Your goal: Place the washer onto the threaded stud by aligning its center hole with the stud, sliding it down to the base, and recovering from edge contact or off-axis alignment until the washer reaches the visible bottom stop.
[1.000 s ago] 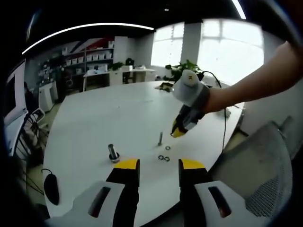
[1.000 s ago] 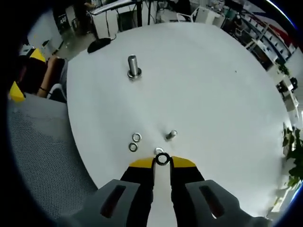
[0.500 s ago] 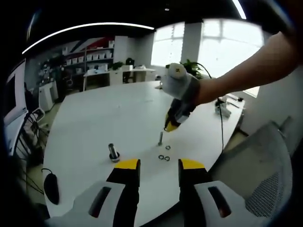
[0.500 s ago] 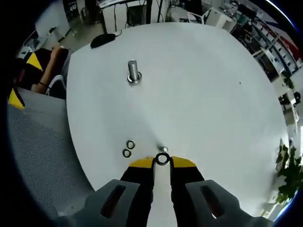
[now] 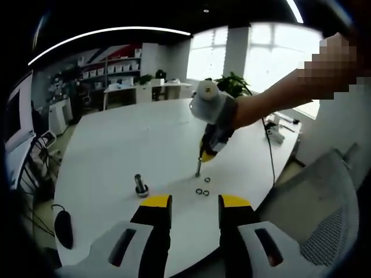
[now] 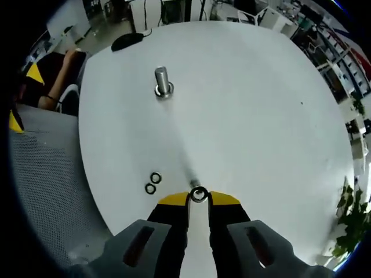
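Note:
In the right gripper view my right gripper (image 6: 199,197) is shut on a small metal washer (image 6: 199,194), held at the fingertips directly over the thin threaded stud (image 6: 193,184), which is mostly hidden behind it. The left gripper view shows that same gripper (image 5: 205,156) coming down from above, tip just over the upright stud (image 5: 197,169) on the white table (image 5: 116,150). Two loose washers (image 6: 152,182) lie on the table beside the stud. My left gripper (image 5: 195,201) stands open near the table's front edge, holding nothing.
A thicker bolt (image 6: 162,81) stands upright further along the table. A black mouse (image 6: 129,39) lies near the far rim. A grey mesh chair (image 6: 46,185) sits at the table's edge. Desks, shelves and a plant fill the room behind.
My right gripper has carried the washer across and down until it sits right over the stud. The left gripper has stayed put.

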{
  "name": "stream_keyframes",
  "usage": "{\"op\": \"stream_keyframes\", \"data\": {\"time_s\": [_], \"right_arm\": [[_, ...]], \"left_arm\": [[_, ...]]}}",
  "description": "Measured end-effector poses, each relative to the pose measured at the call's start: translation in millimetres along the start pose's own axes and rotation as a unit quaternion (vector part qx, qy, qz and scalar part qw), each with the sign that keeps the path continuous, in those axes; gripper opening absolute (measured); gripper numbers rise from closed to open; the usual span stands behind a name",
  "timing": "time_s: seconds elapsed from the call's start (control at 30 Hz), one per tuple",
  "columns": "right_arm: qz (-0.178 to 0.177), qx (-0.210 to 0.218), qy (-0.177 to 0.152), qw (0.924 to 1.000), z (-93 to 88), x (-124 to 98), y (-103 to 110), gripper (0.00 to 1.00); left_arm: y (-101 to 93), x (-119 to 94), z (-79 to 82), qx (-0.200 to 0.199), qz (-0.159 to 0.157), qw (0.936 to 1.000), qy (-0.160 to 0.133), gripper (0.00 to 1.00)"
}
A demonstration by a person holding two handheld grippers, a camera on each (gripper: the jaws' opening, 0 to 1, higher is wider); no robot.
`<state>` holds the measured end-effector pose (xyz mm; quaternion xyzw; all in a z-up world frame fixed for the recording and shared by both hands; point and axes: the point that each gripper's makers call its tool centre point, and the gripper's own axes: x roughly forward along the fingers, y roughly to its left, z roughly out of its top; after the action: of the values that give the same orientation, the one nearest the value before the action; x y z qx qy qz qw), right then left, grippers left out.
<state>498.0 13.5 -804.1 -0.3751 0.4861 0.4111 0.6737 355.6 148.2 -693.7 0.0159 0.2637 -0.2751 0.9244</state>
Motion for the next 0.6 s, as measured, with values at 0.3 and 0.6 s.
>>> {"op": "stream_keyframes", "data": {"time_s": [0.3,0.6], "right_arm": [[0.001,-0.006,-0.002,1.0000,2.7,3,0,0.14],[0.002,-0.011,0.009,0.9999,-1.7,13,2,0.14]], "left_arm": [[0.9,1,-1.4,-0.001,0.001,1.0000,0.004,0.30],[3.1,1,-2.9,-0.003,0.006,1.0000,0.006,0.30]]}}
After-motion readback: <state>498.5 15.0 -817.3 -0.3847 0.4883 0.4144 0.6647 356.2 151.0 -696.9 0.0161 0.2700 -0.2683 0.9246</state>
